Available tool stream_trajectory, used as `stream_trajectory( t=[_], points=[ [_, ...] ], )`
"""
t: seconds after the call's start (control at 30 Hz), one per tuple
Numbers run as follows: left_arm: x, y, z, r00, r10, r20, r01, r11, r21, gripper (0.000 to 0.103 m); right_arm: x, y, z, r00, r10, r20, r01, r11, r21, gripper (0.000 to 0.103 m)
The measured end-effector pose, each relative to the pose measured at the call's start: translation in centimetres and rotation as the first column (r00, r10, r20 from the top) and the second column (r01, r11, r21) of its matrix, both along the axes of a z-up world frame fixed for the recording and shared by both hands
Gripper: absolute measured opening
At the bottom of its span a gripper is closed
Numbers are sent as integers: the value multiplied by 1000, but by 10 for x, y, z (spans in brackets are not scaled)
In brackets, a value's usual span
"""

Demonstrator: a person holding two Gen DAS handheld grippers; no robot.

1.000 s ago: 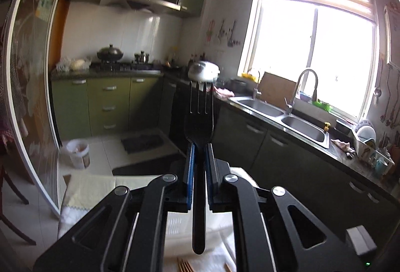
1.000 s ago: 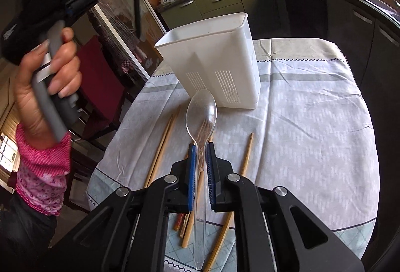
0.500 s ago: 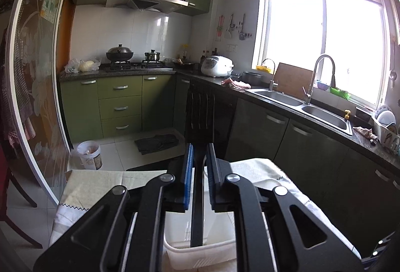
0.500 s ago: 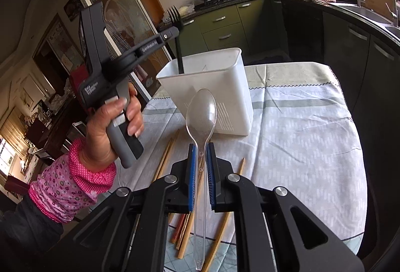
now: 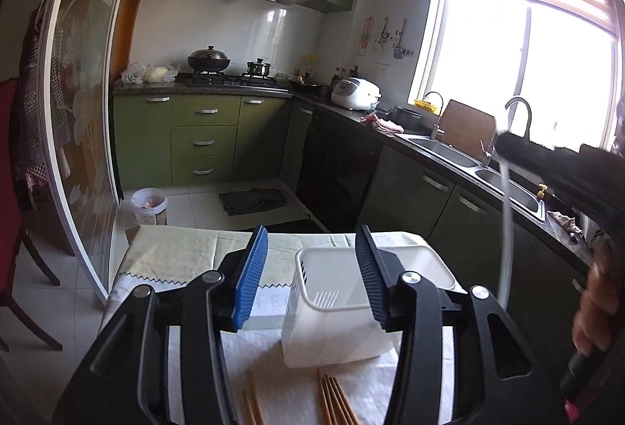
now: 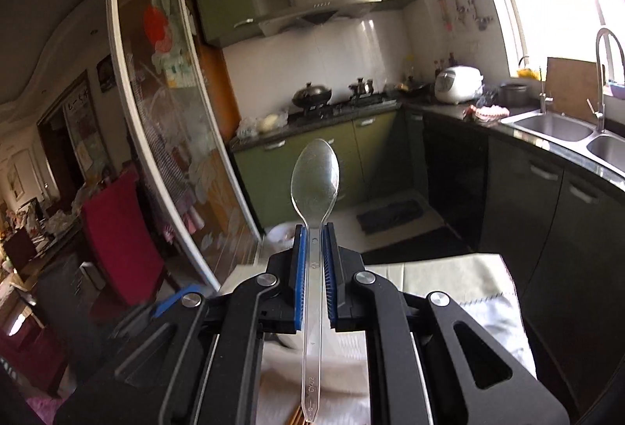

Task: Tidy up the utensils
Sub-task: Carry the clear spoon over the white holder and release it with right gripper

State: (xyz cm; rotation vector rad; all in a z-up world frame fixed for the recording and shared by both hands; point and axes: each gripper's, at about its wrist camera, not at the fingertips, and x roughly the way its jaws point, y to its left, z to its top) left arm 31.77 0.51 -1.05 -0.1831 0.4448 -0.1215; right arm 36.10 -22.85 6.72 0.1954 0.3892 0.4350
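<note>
My left gripper (image 5: 308, 276) hovers just above the white utensil holder (image 5: 340, 311) on the table. Its jaws are opening and nothing is between the blue pads (image 5: 250, 276). The black fork is not in view. My right gripper (image 6: 314, 261) is shut on the handle of a clear plastic spoon (image 6: 315, 179), bowl pointing up and away, raised above the table. In the left wrist view the right gripper (image 5: 547, 167) sits at the right edge, the clear spoon (image 5: 504, 229) passing through it. Wooden chopsticks (image 5: 336, 401) lie in front of the holder.
A pale cloth covers the table (image 5: 175, 261). A person's hand (image 5: 593, 308) grips the right tool. More chopsticks (image 5: 250, 405) lie at the near left. Kitchen counters with a sink (image 6: 554, 128) run along the right, and a red chair (image 6: 117, 229) stands at the left.
The left jaws have parted and the black fork is gone from between them; that gripper sank toward the holder. The right gripper rose and tipped upward with the spoon.
</note>
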Motion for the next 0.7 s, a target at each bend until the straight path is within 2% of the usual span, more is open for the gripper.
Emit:
stream_trajectory(
  t=[0.1, 0.2, 0.27, 0.37, 0.57, 0.7],
  points=[
    [-17, 10, -1, 1000, -2, -13, 2, 1000, -4, 46, 24, 17, 3, 996, -63, 69, 63, 998, -8, 10],
    [-29, 17, 1, 1000, -1, -16, 1, 1000, 0, 46, 44, 32, -12, 986, -111, 122, 118, 992, -54, 10],
    [-33, 21, 3, 1000, -1, -14, 1, 1000, -4, 46, 54, 39, -25, 984, -126, 129, 138, 987, -83, 10],
    [-35, 24, 3, 1000, -1, -16, 1, 1000, -13, 46, 61, 38, -43, 986, -126, 105, 135, 988, -79, 10],
    [-34, 21, -2, 999, -4, -41, 4, 1000, -17, 46, 43, 23, -71, 989, -110, 103, 117, 990, -72, 10],
    [-33, 16, -7, 998, -14, -67, 14, 1000, -5, 46, 26, 18, -86, 993, -78, 86, 87, 989, -115, 10]
  ],
)
